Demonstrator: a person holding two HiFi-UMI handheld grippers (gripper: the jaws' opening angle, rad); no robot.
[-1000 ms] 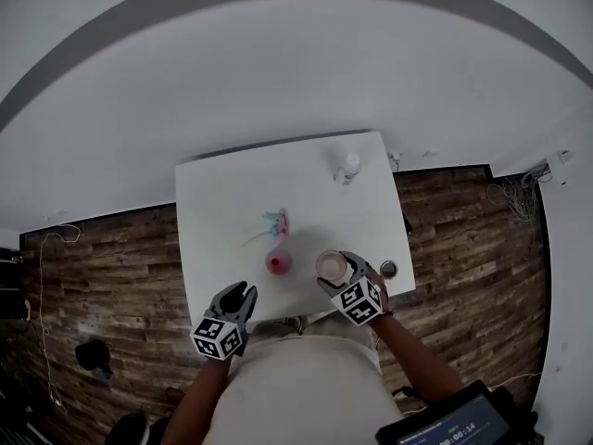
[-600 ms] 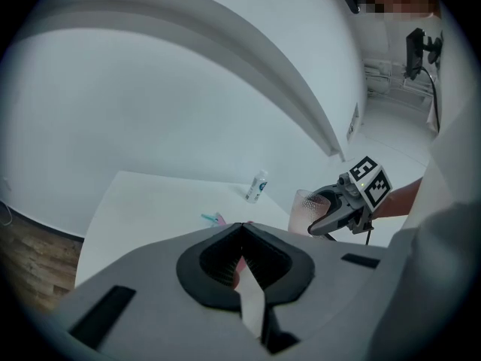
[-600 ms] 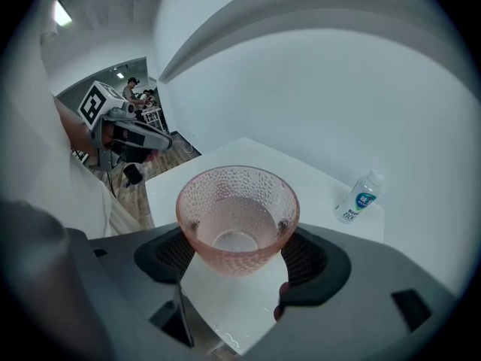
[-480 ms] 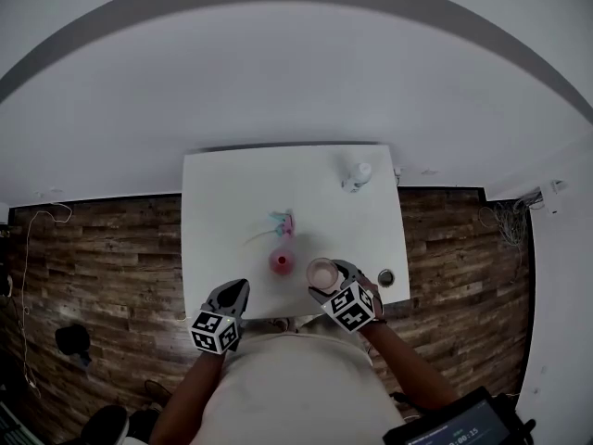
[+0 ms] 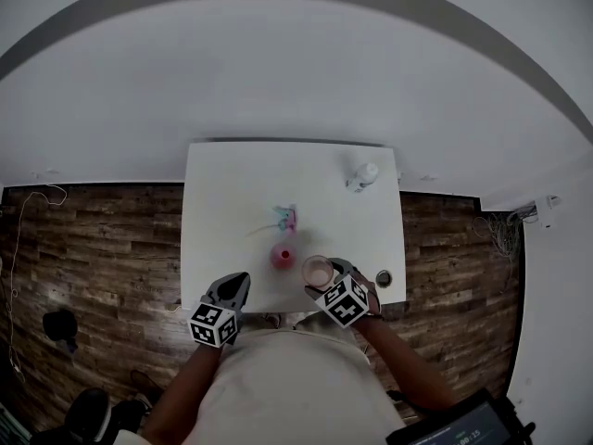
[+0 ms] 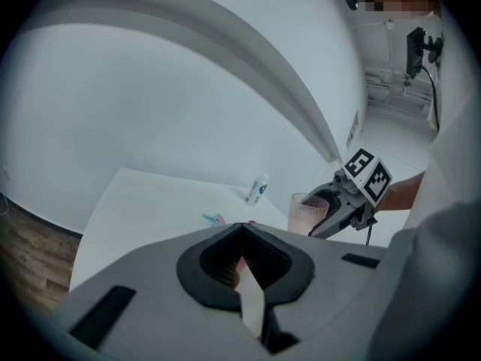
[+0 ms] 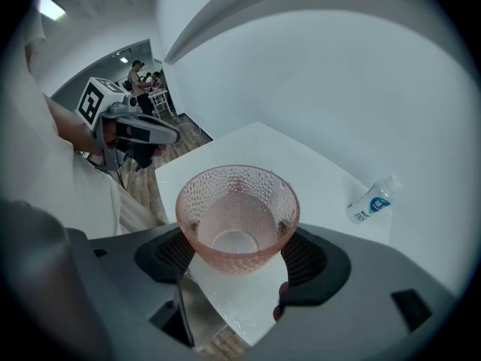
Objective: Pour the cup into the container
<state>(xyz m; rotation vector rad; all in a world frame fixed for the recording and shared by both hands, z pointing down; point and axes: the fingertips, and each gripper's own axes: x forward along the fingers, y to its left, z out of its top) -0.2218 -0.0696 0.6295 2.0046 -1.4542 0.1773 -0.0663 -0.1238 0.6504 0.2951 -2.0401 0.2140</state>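
Head view: the right gripper (image 5: 324,273) pinches the pink cup (image 5: 316,269) just right of the red container (image 5: 282,256); the left gripper (image 5: 235,283) sits left of the container, near it.

Left gripper view: jaws pressed together, empty.

Right gripper view: jaws clamp the cup's sides.

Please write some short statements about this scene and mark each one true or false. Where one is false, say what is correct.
1. The right gripper holds the pink cup between its jaws. True.
2. The left gripper grips the red container. False: its jaws are together on nothing, and the container stands on the table, apart from that gripper.
3. The bottle is near the table's far right corner. True.
4. The cup is upside down. False: its mouth faces up.
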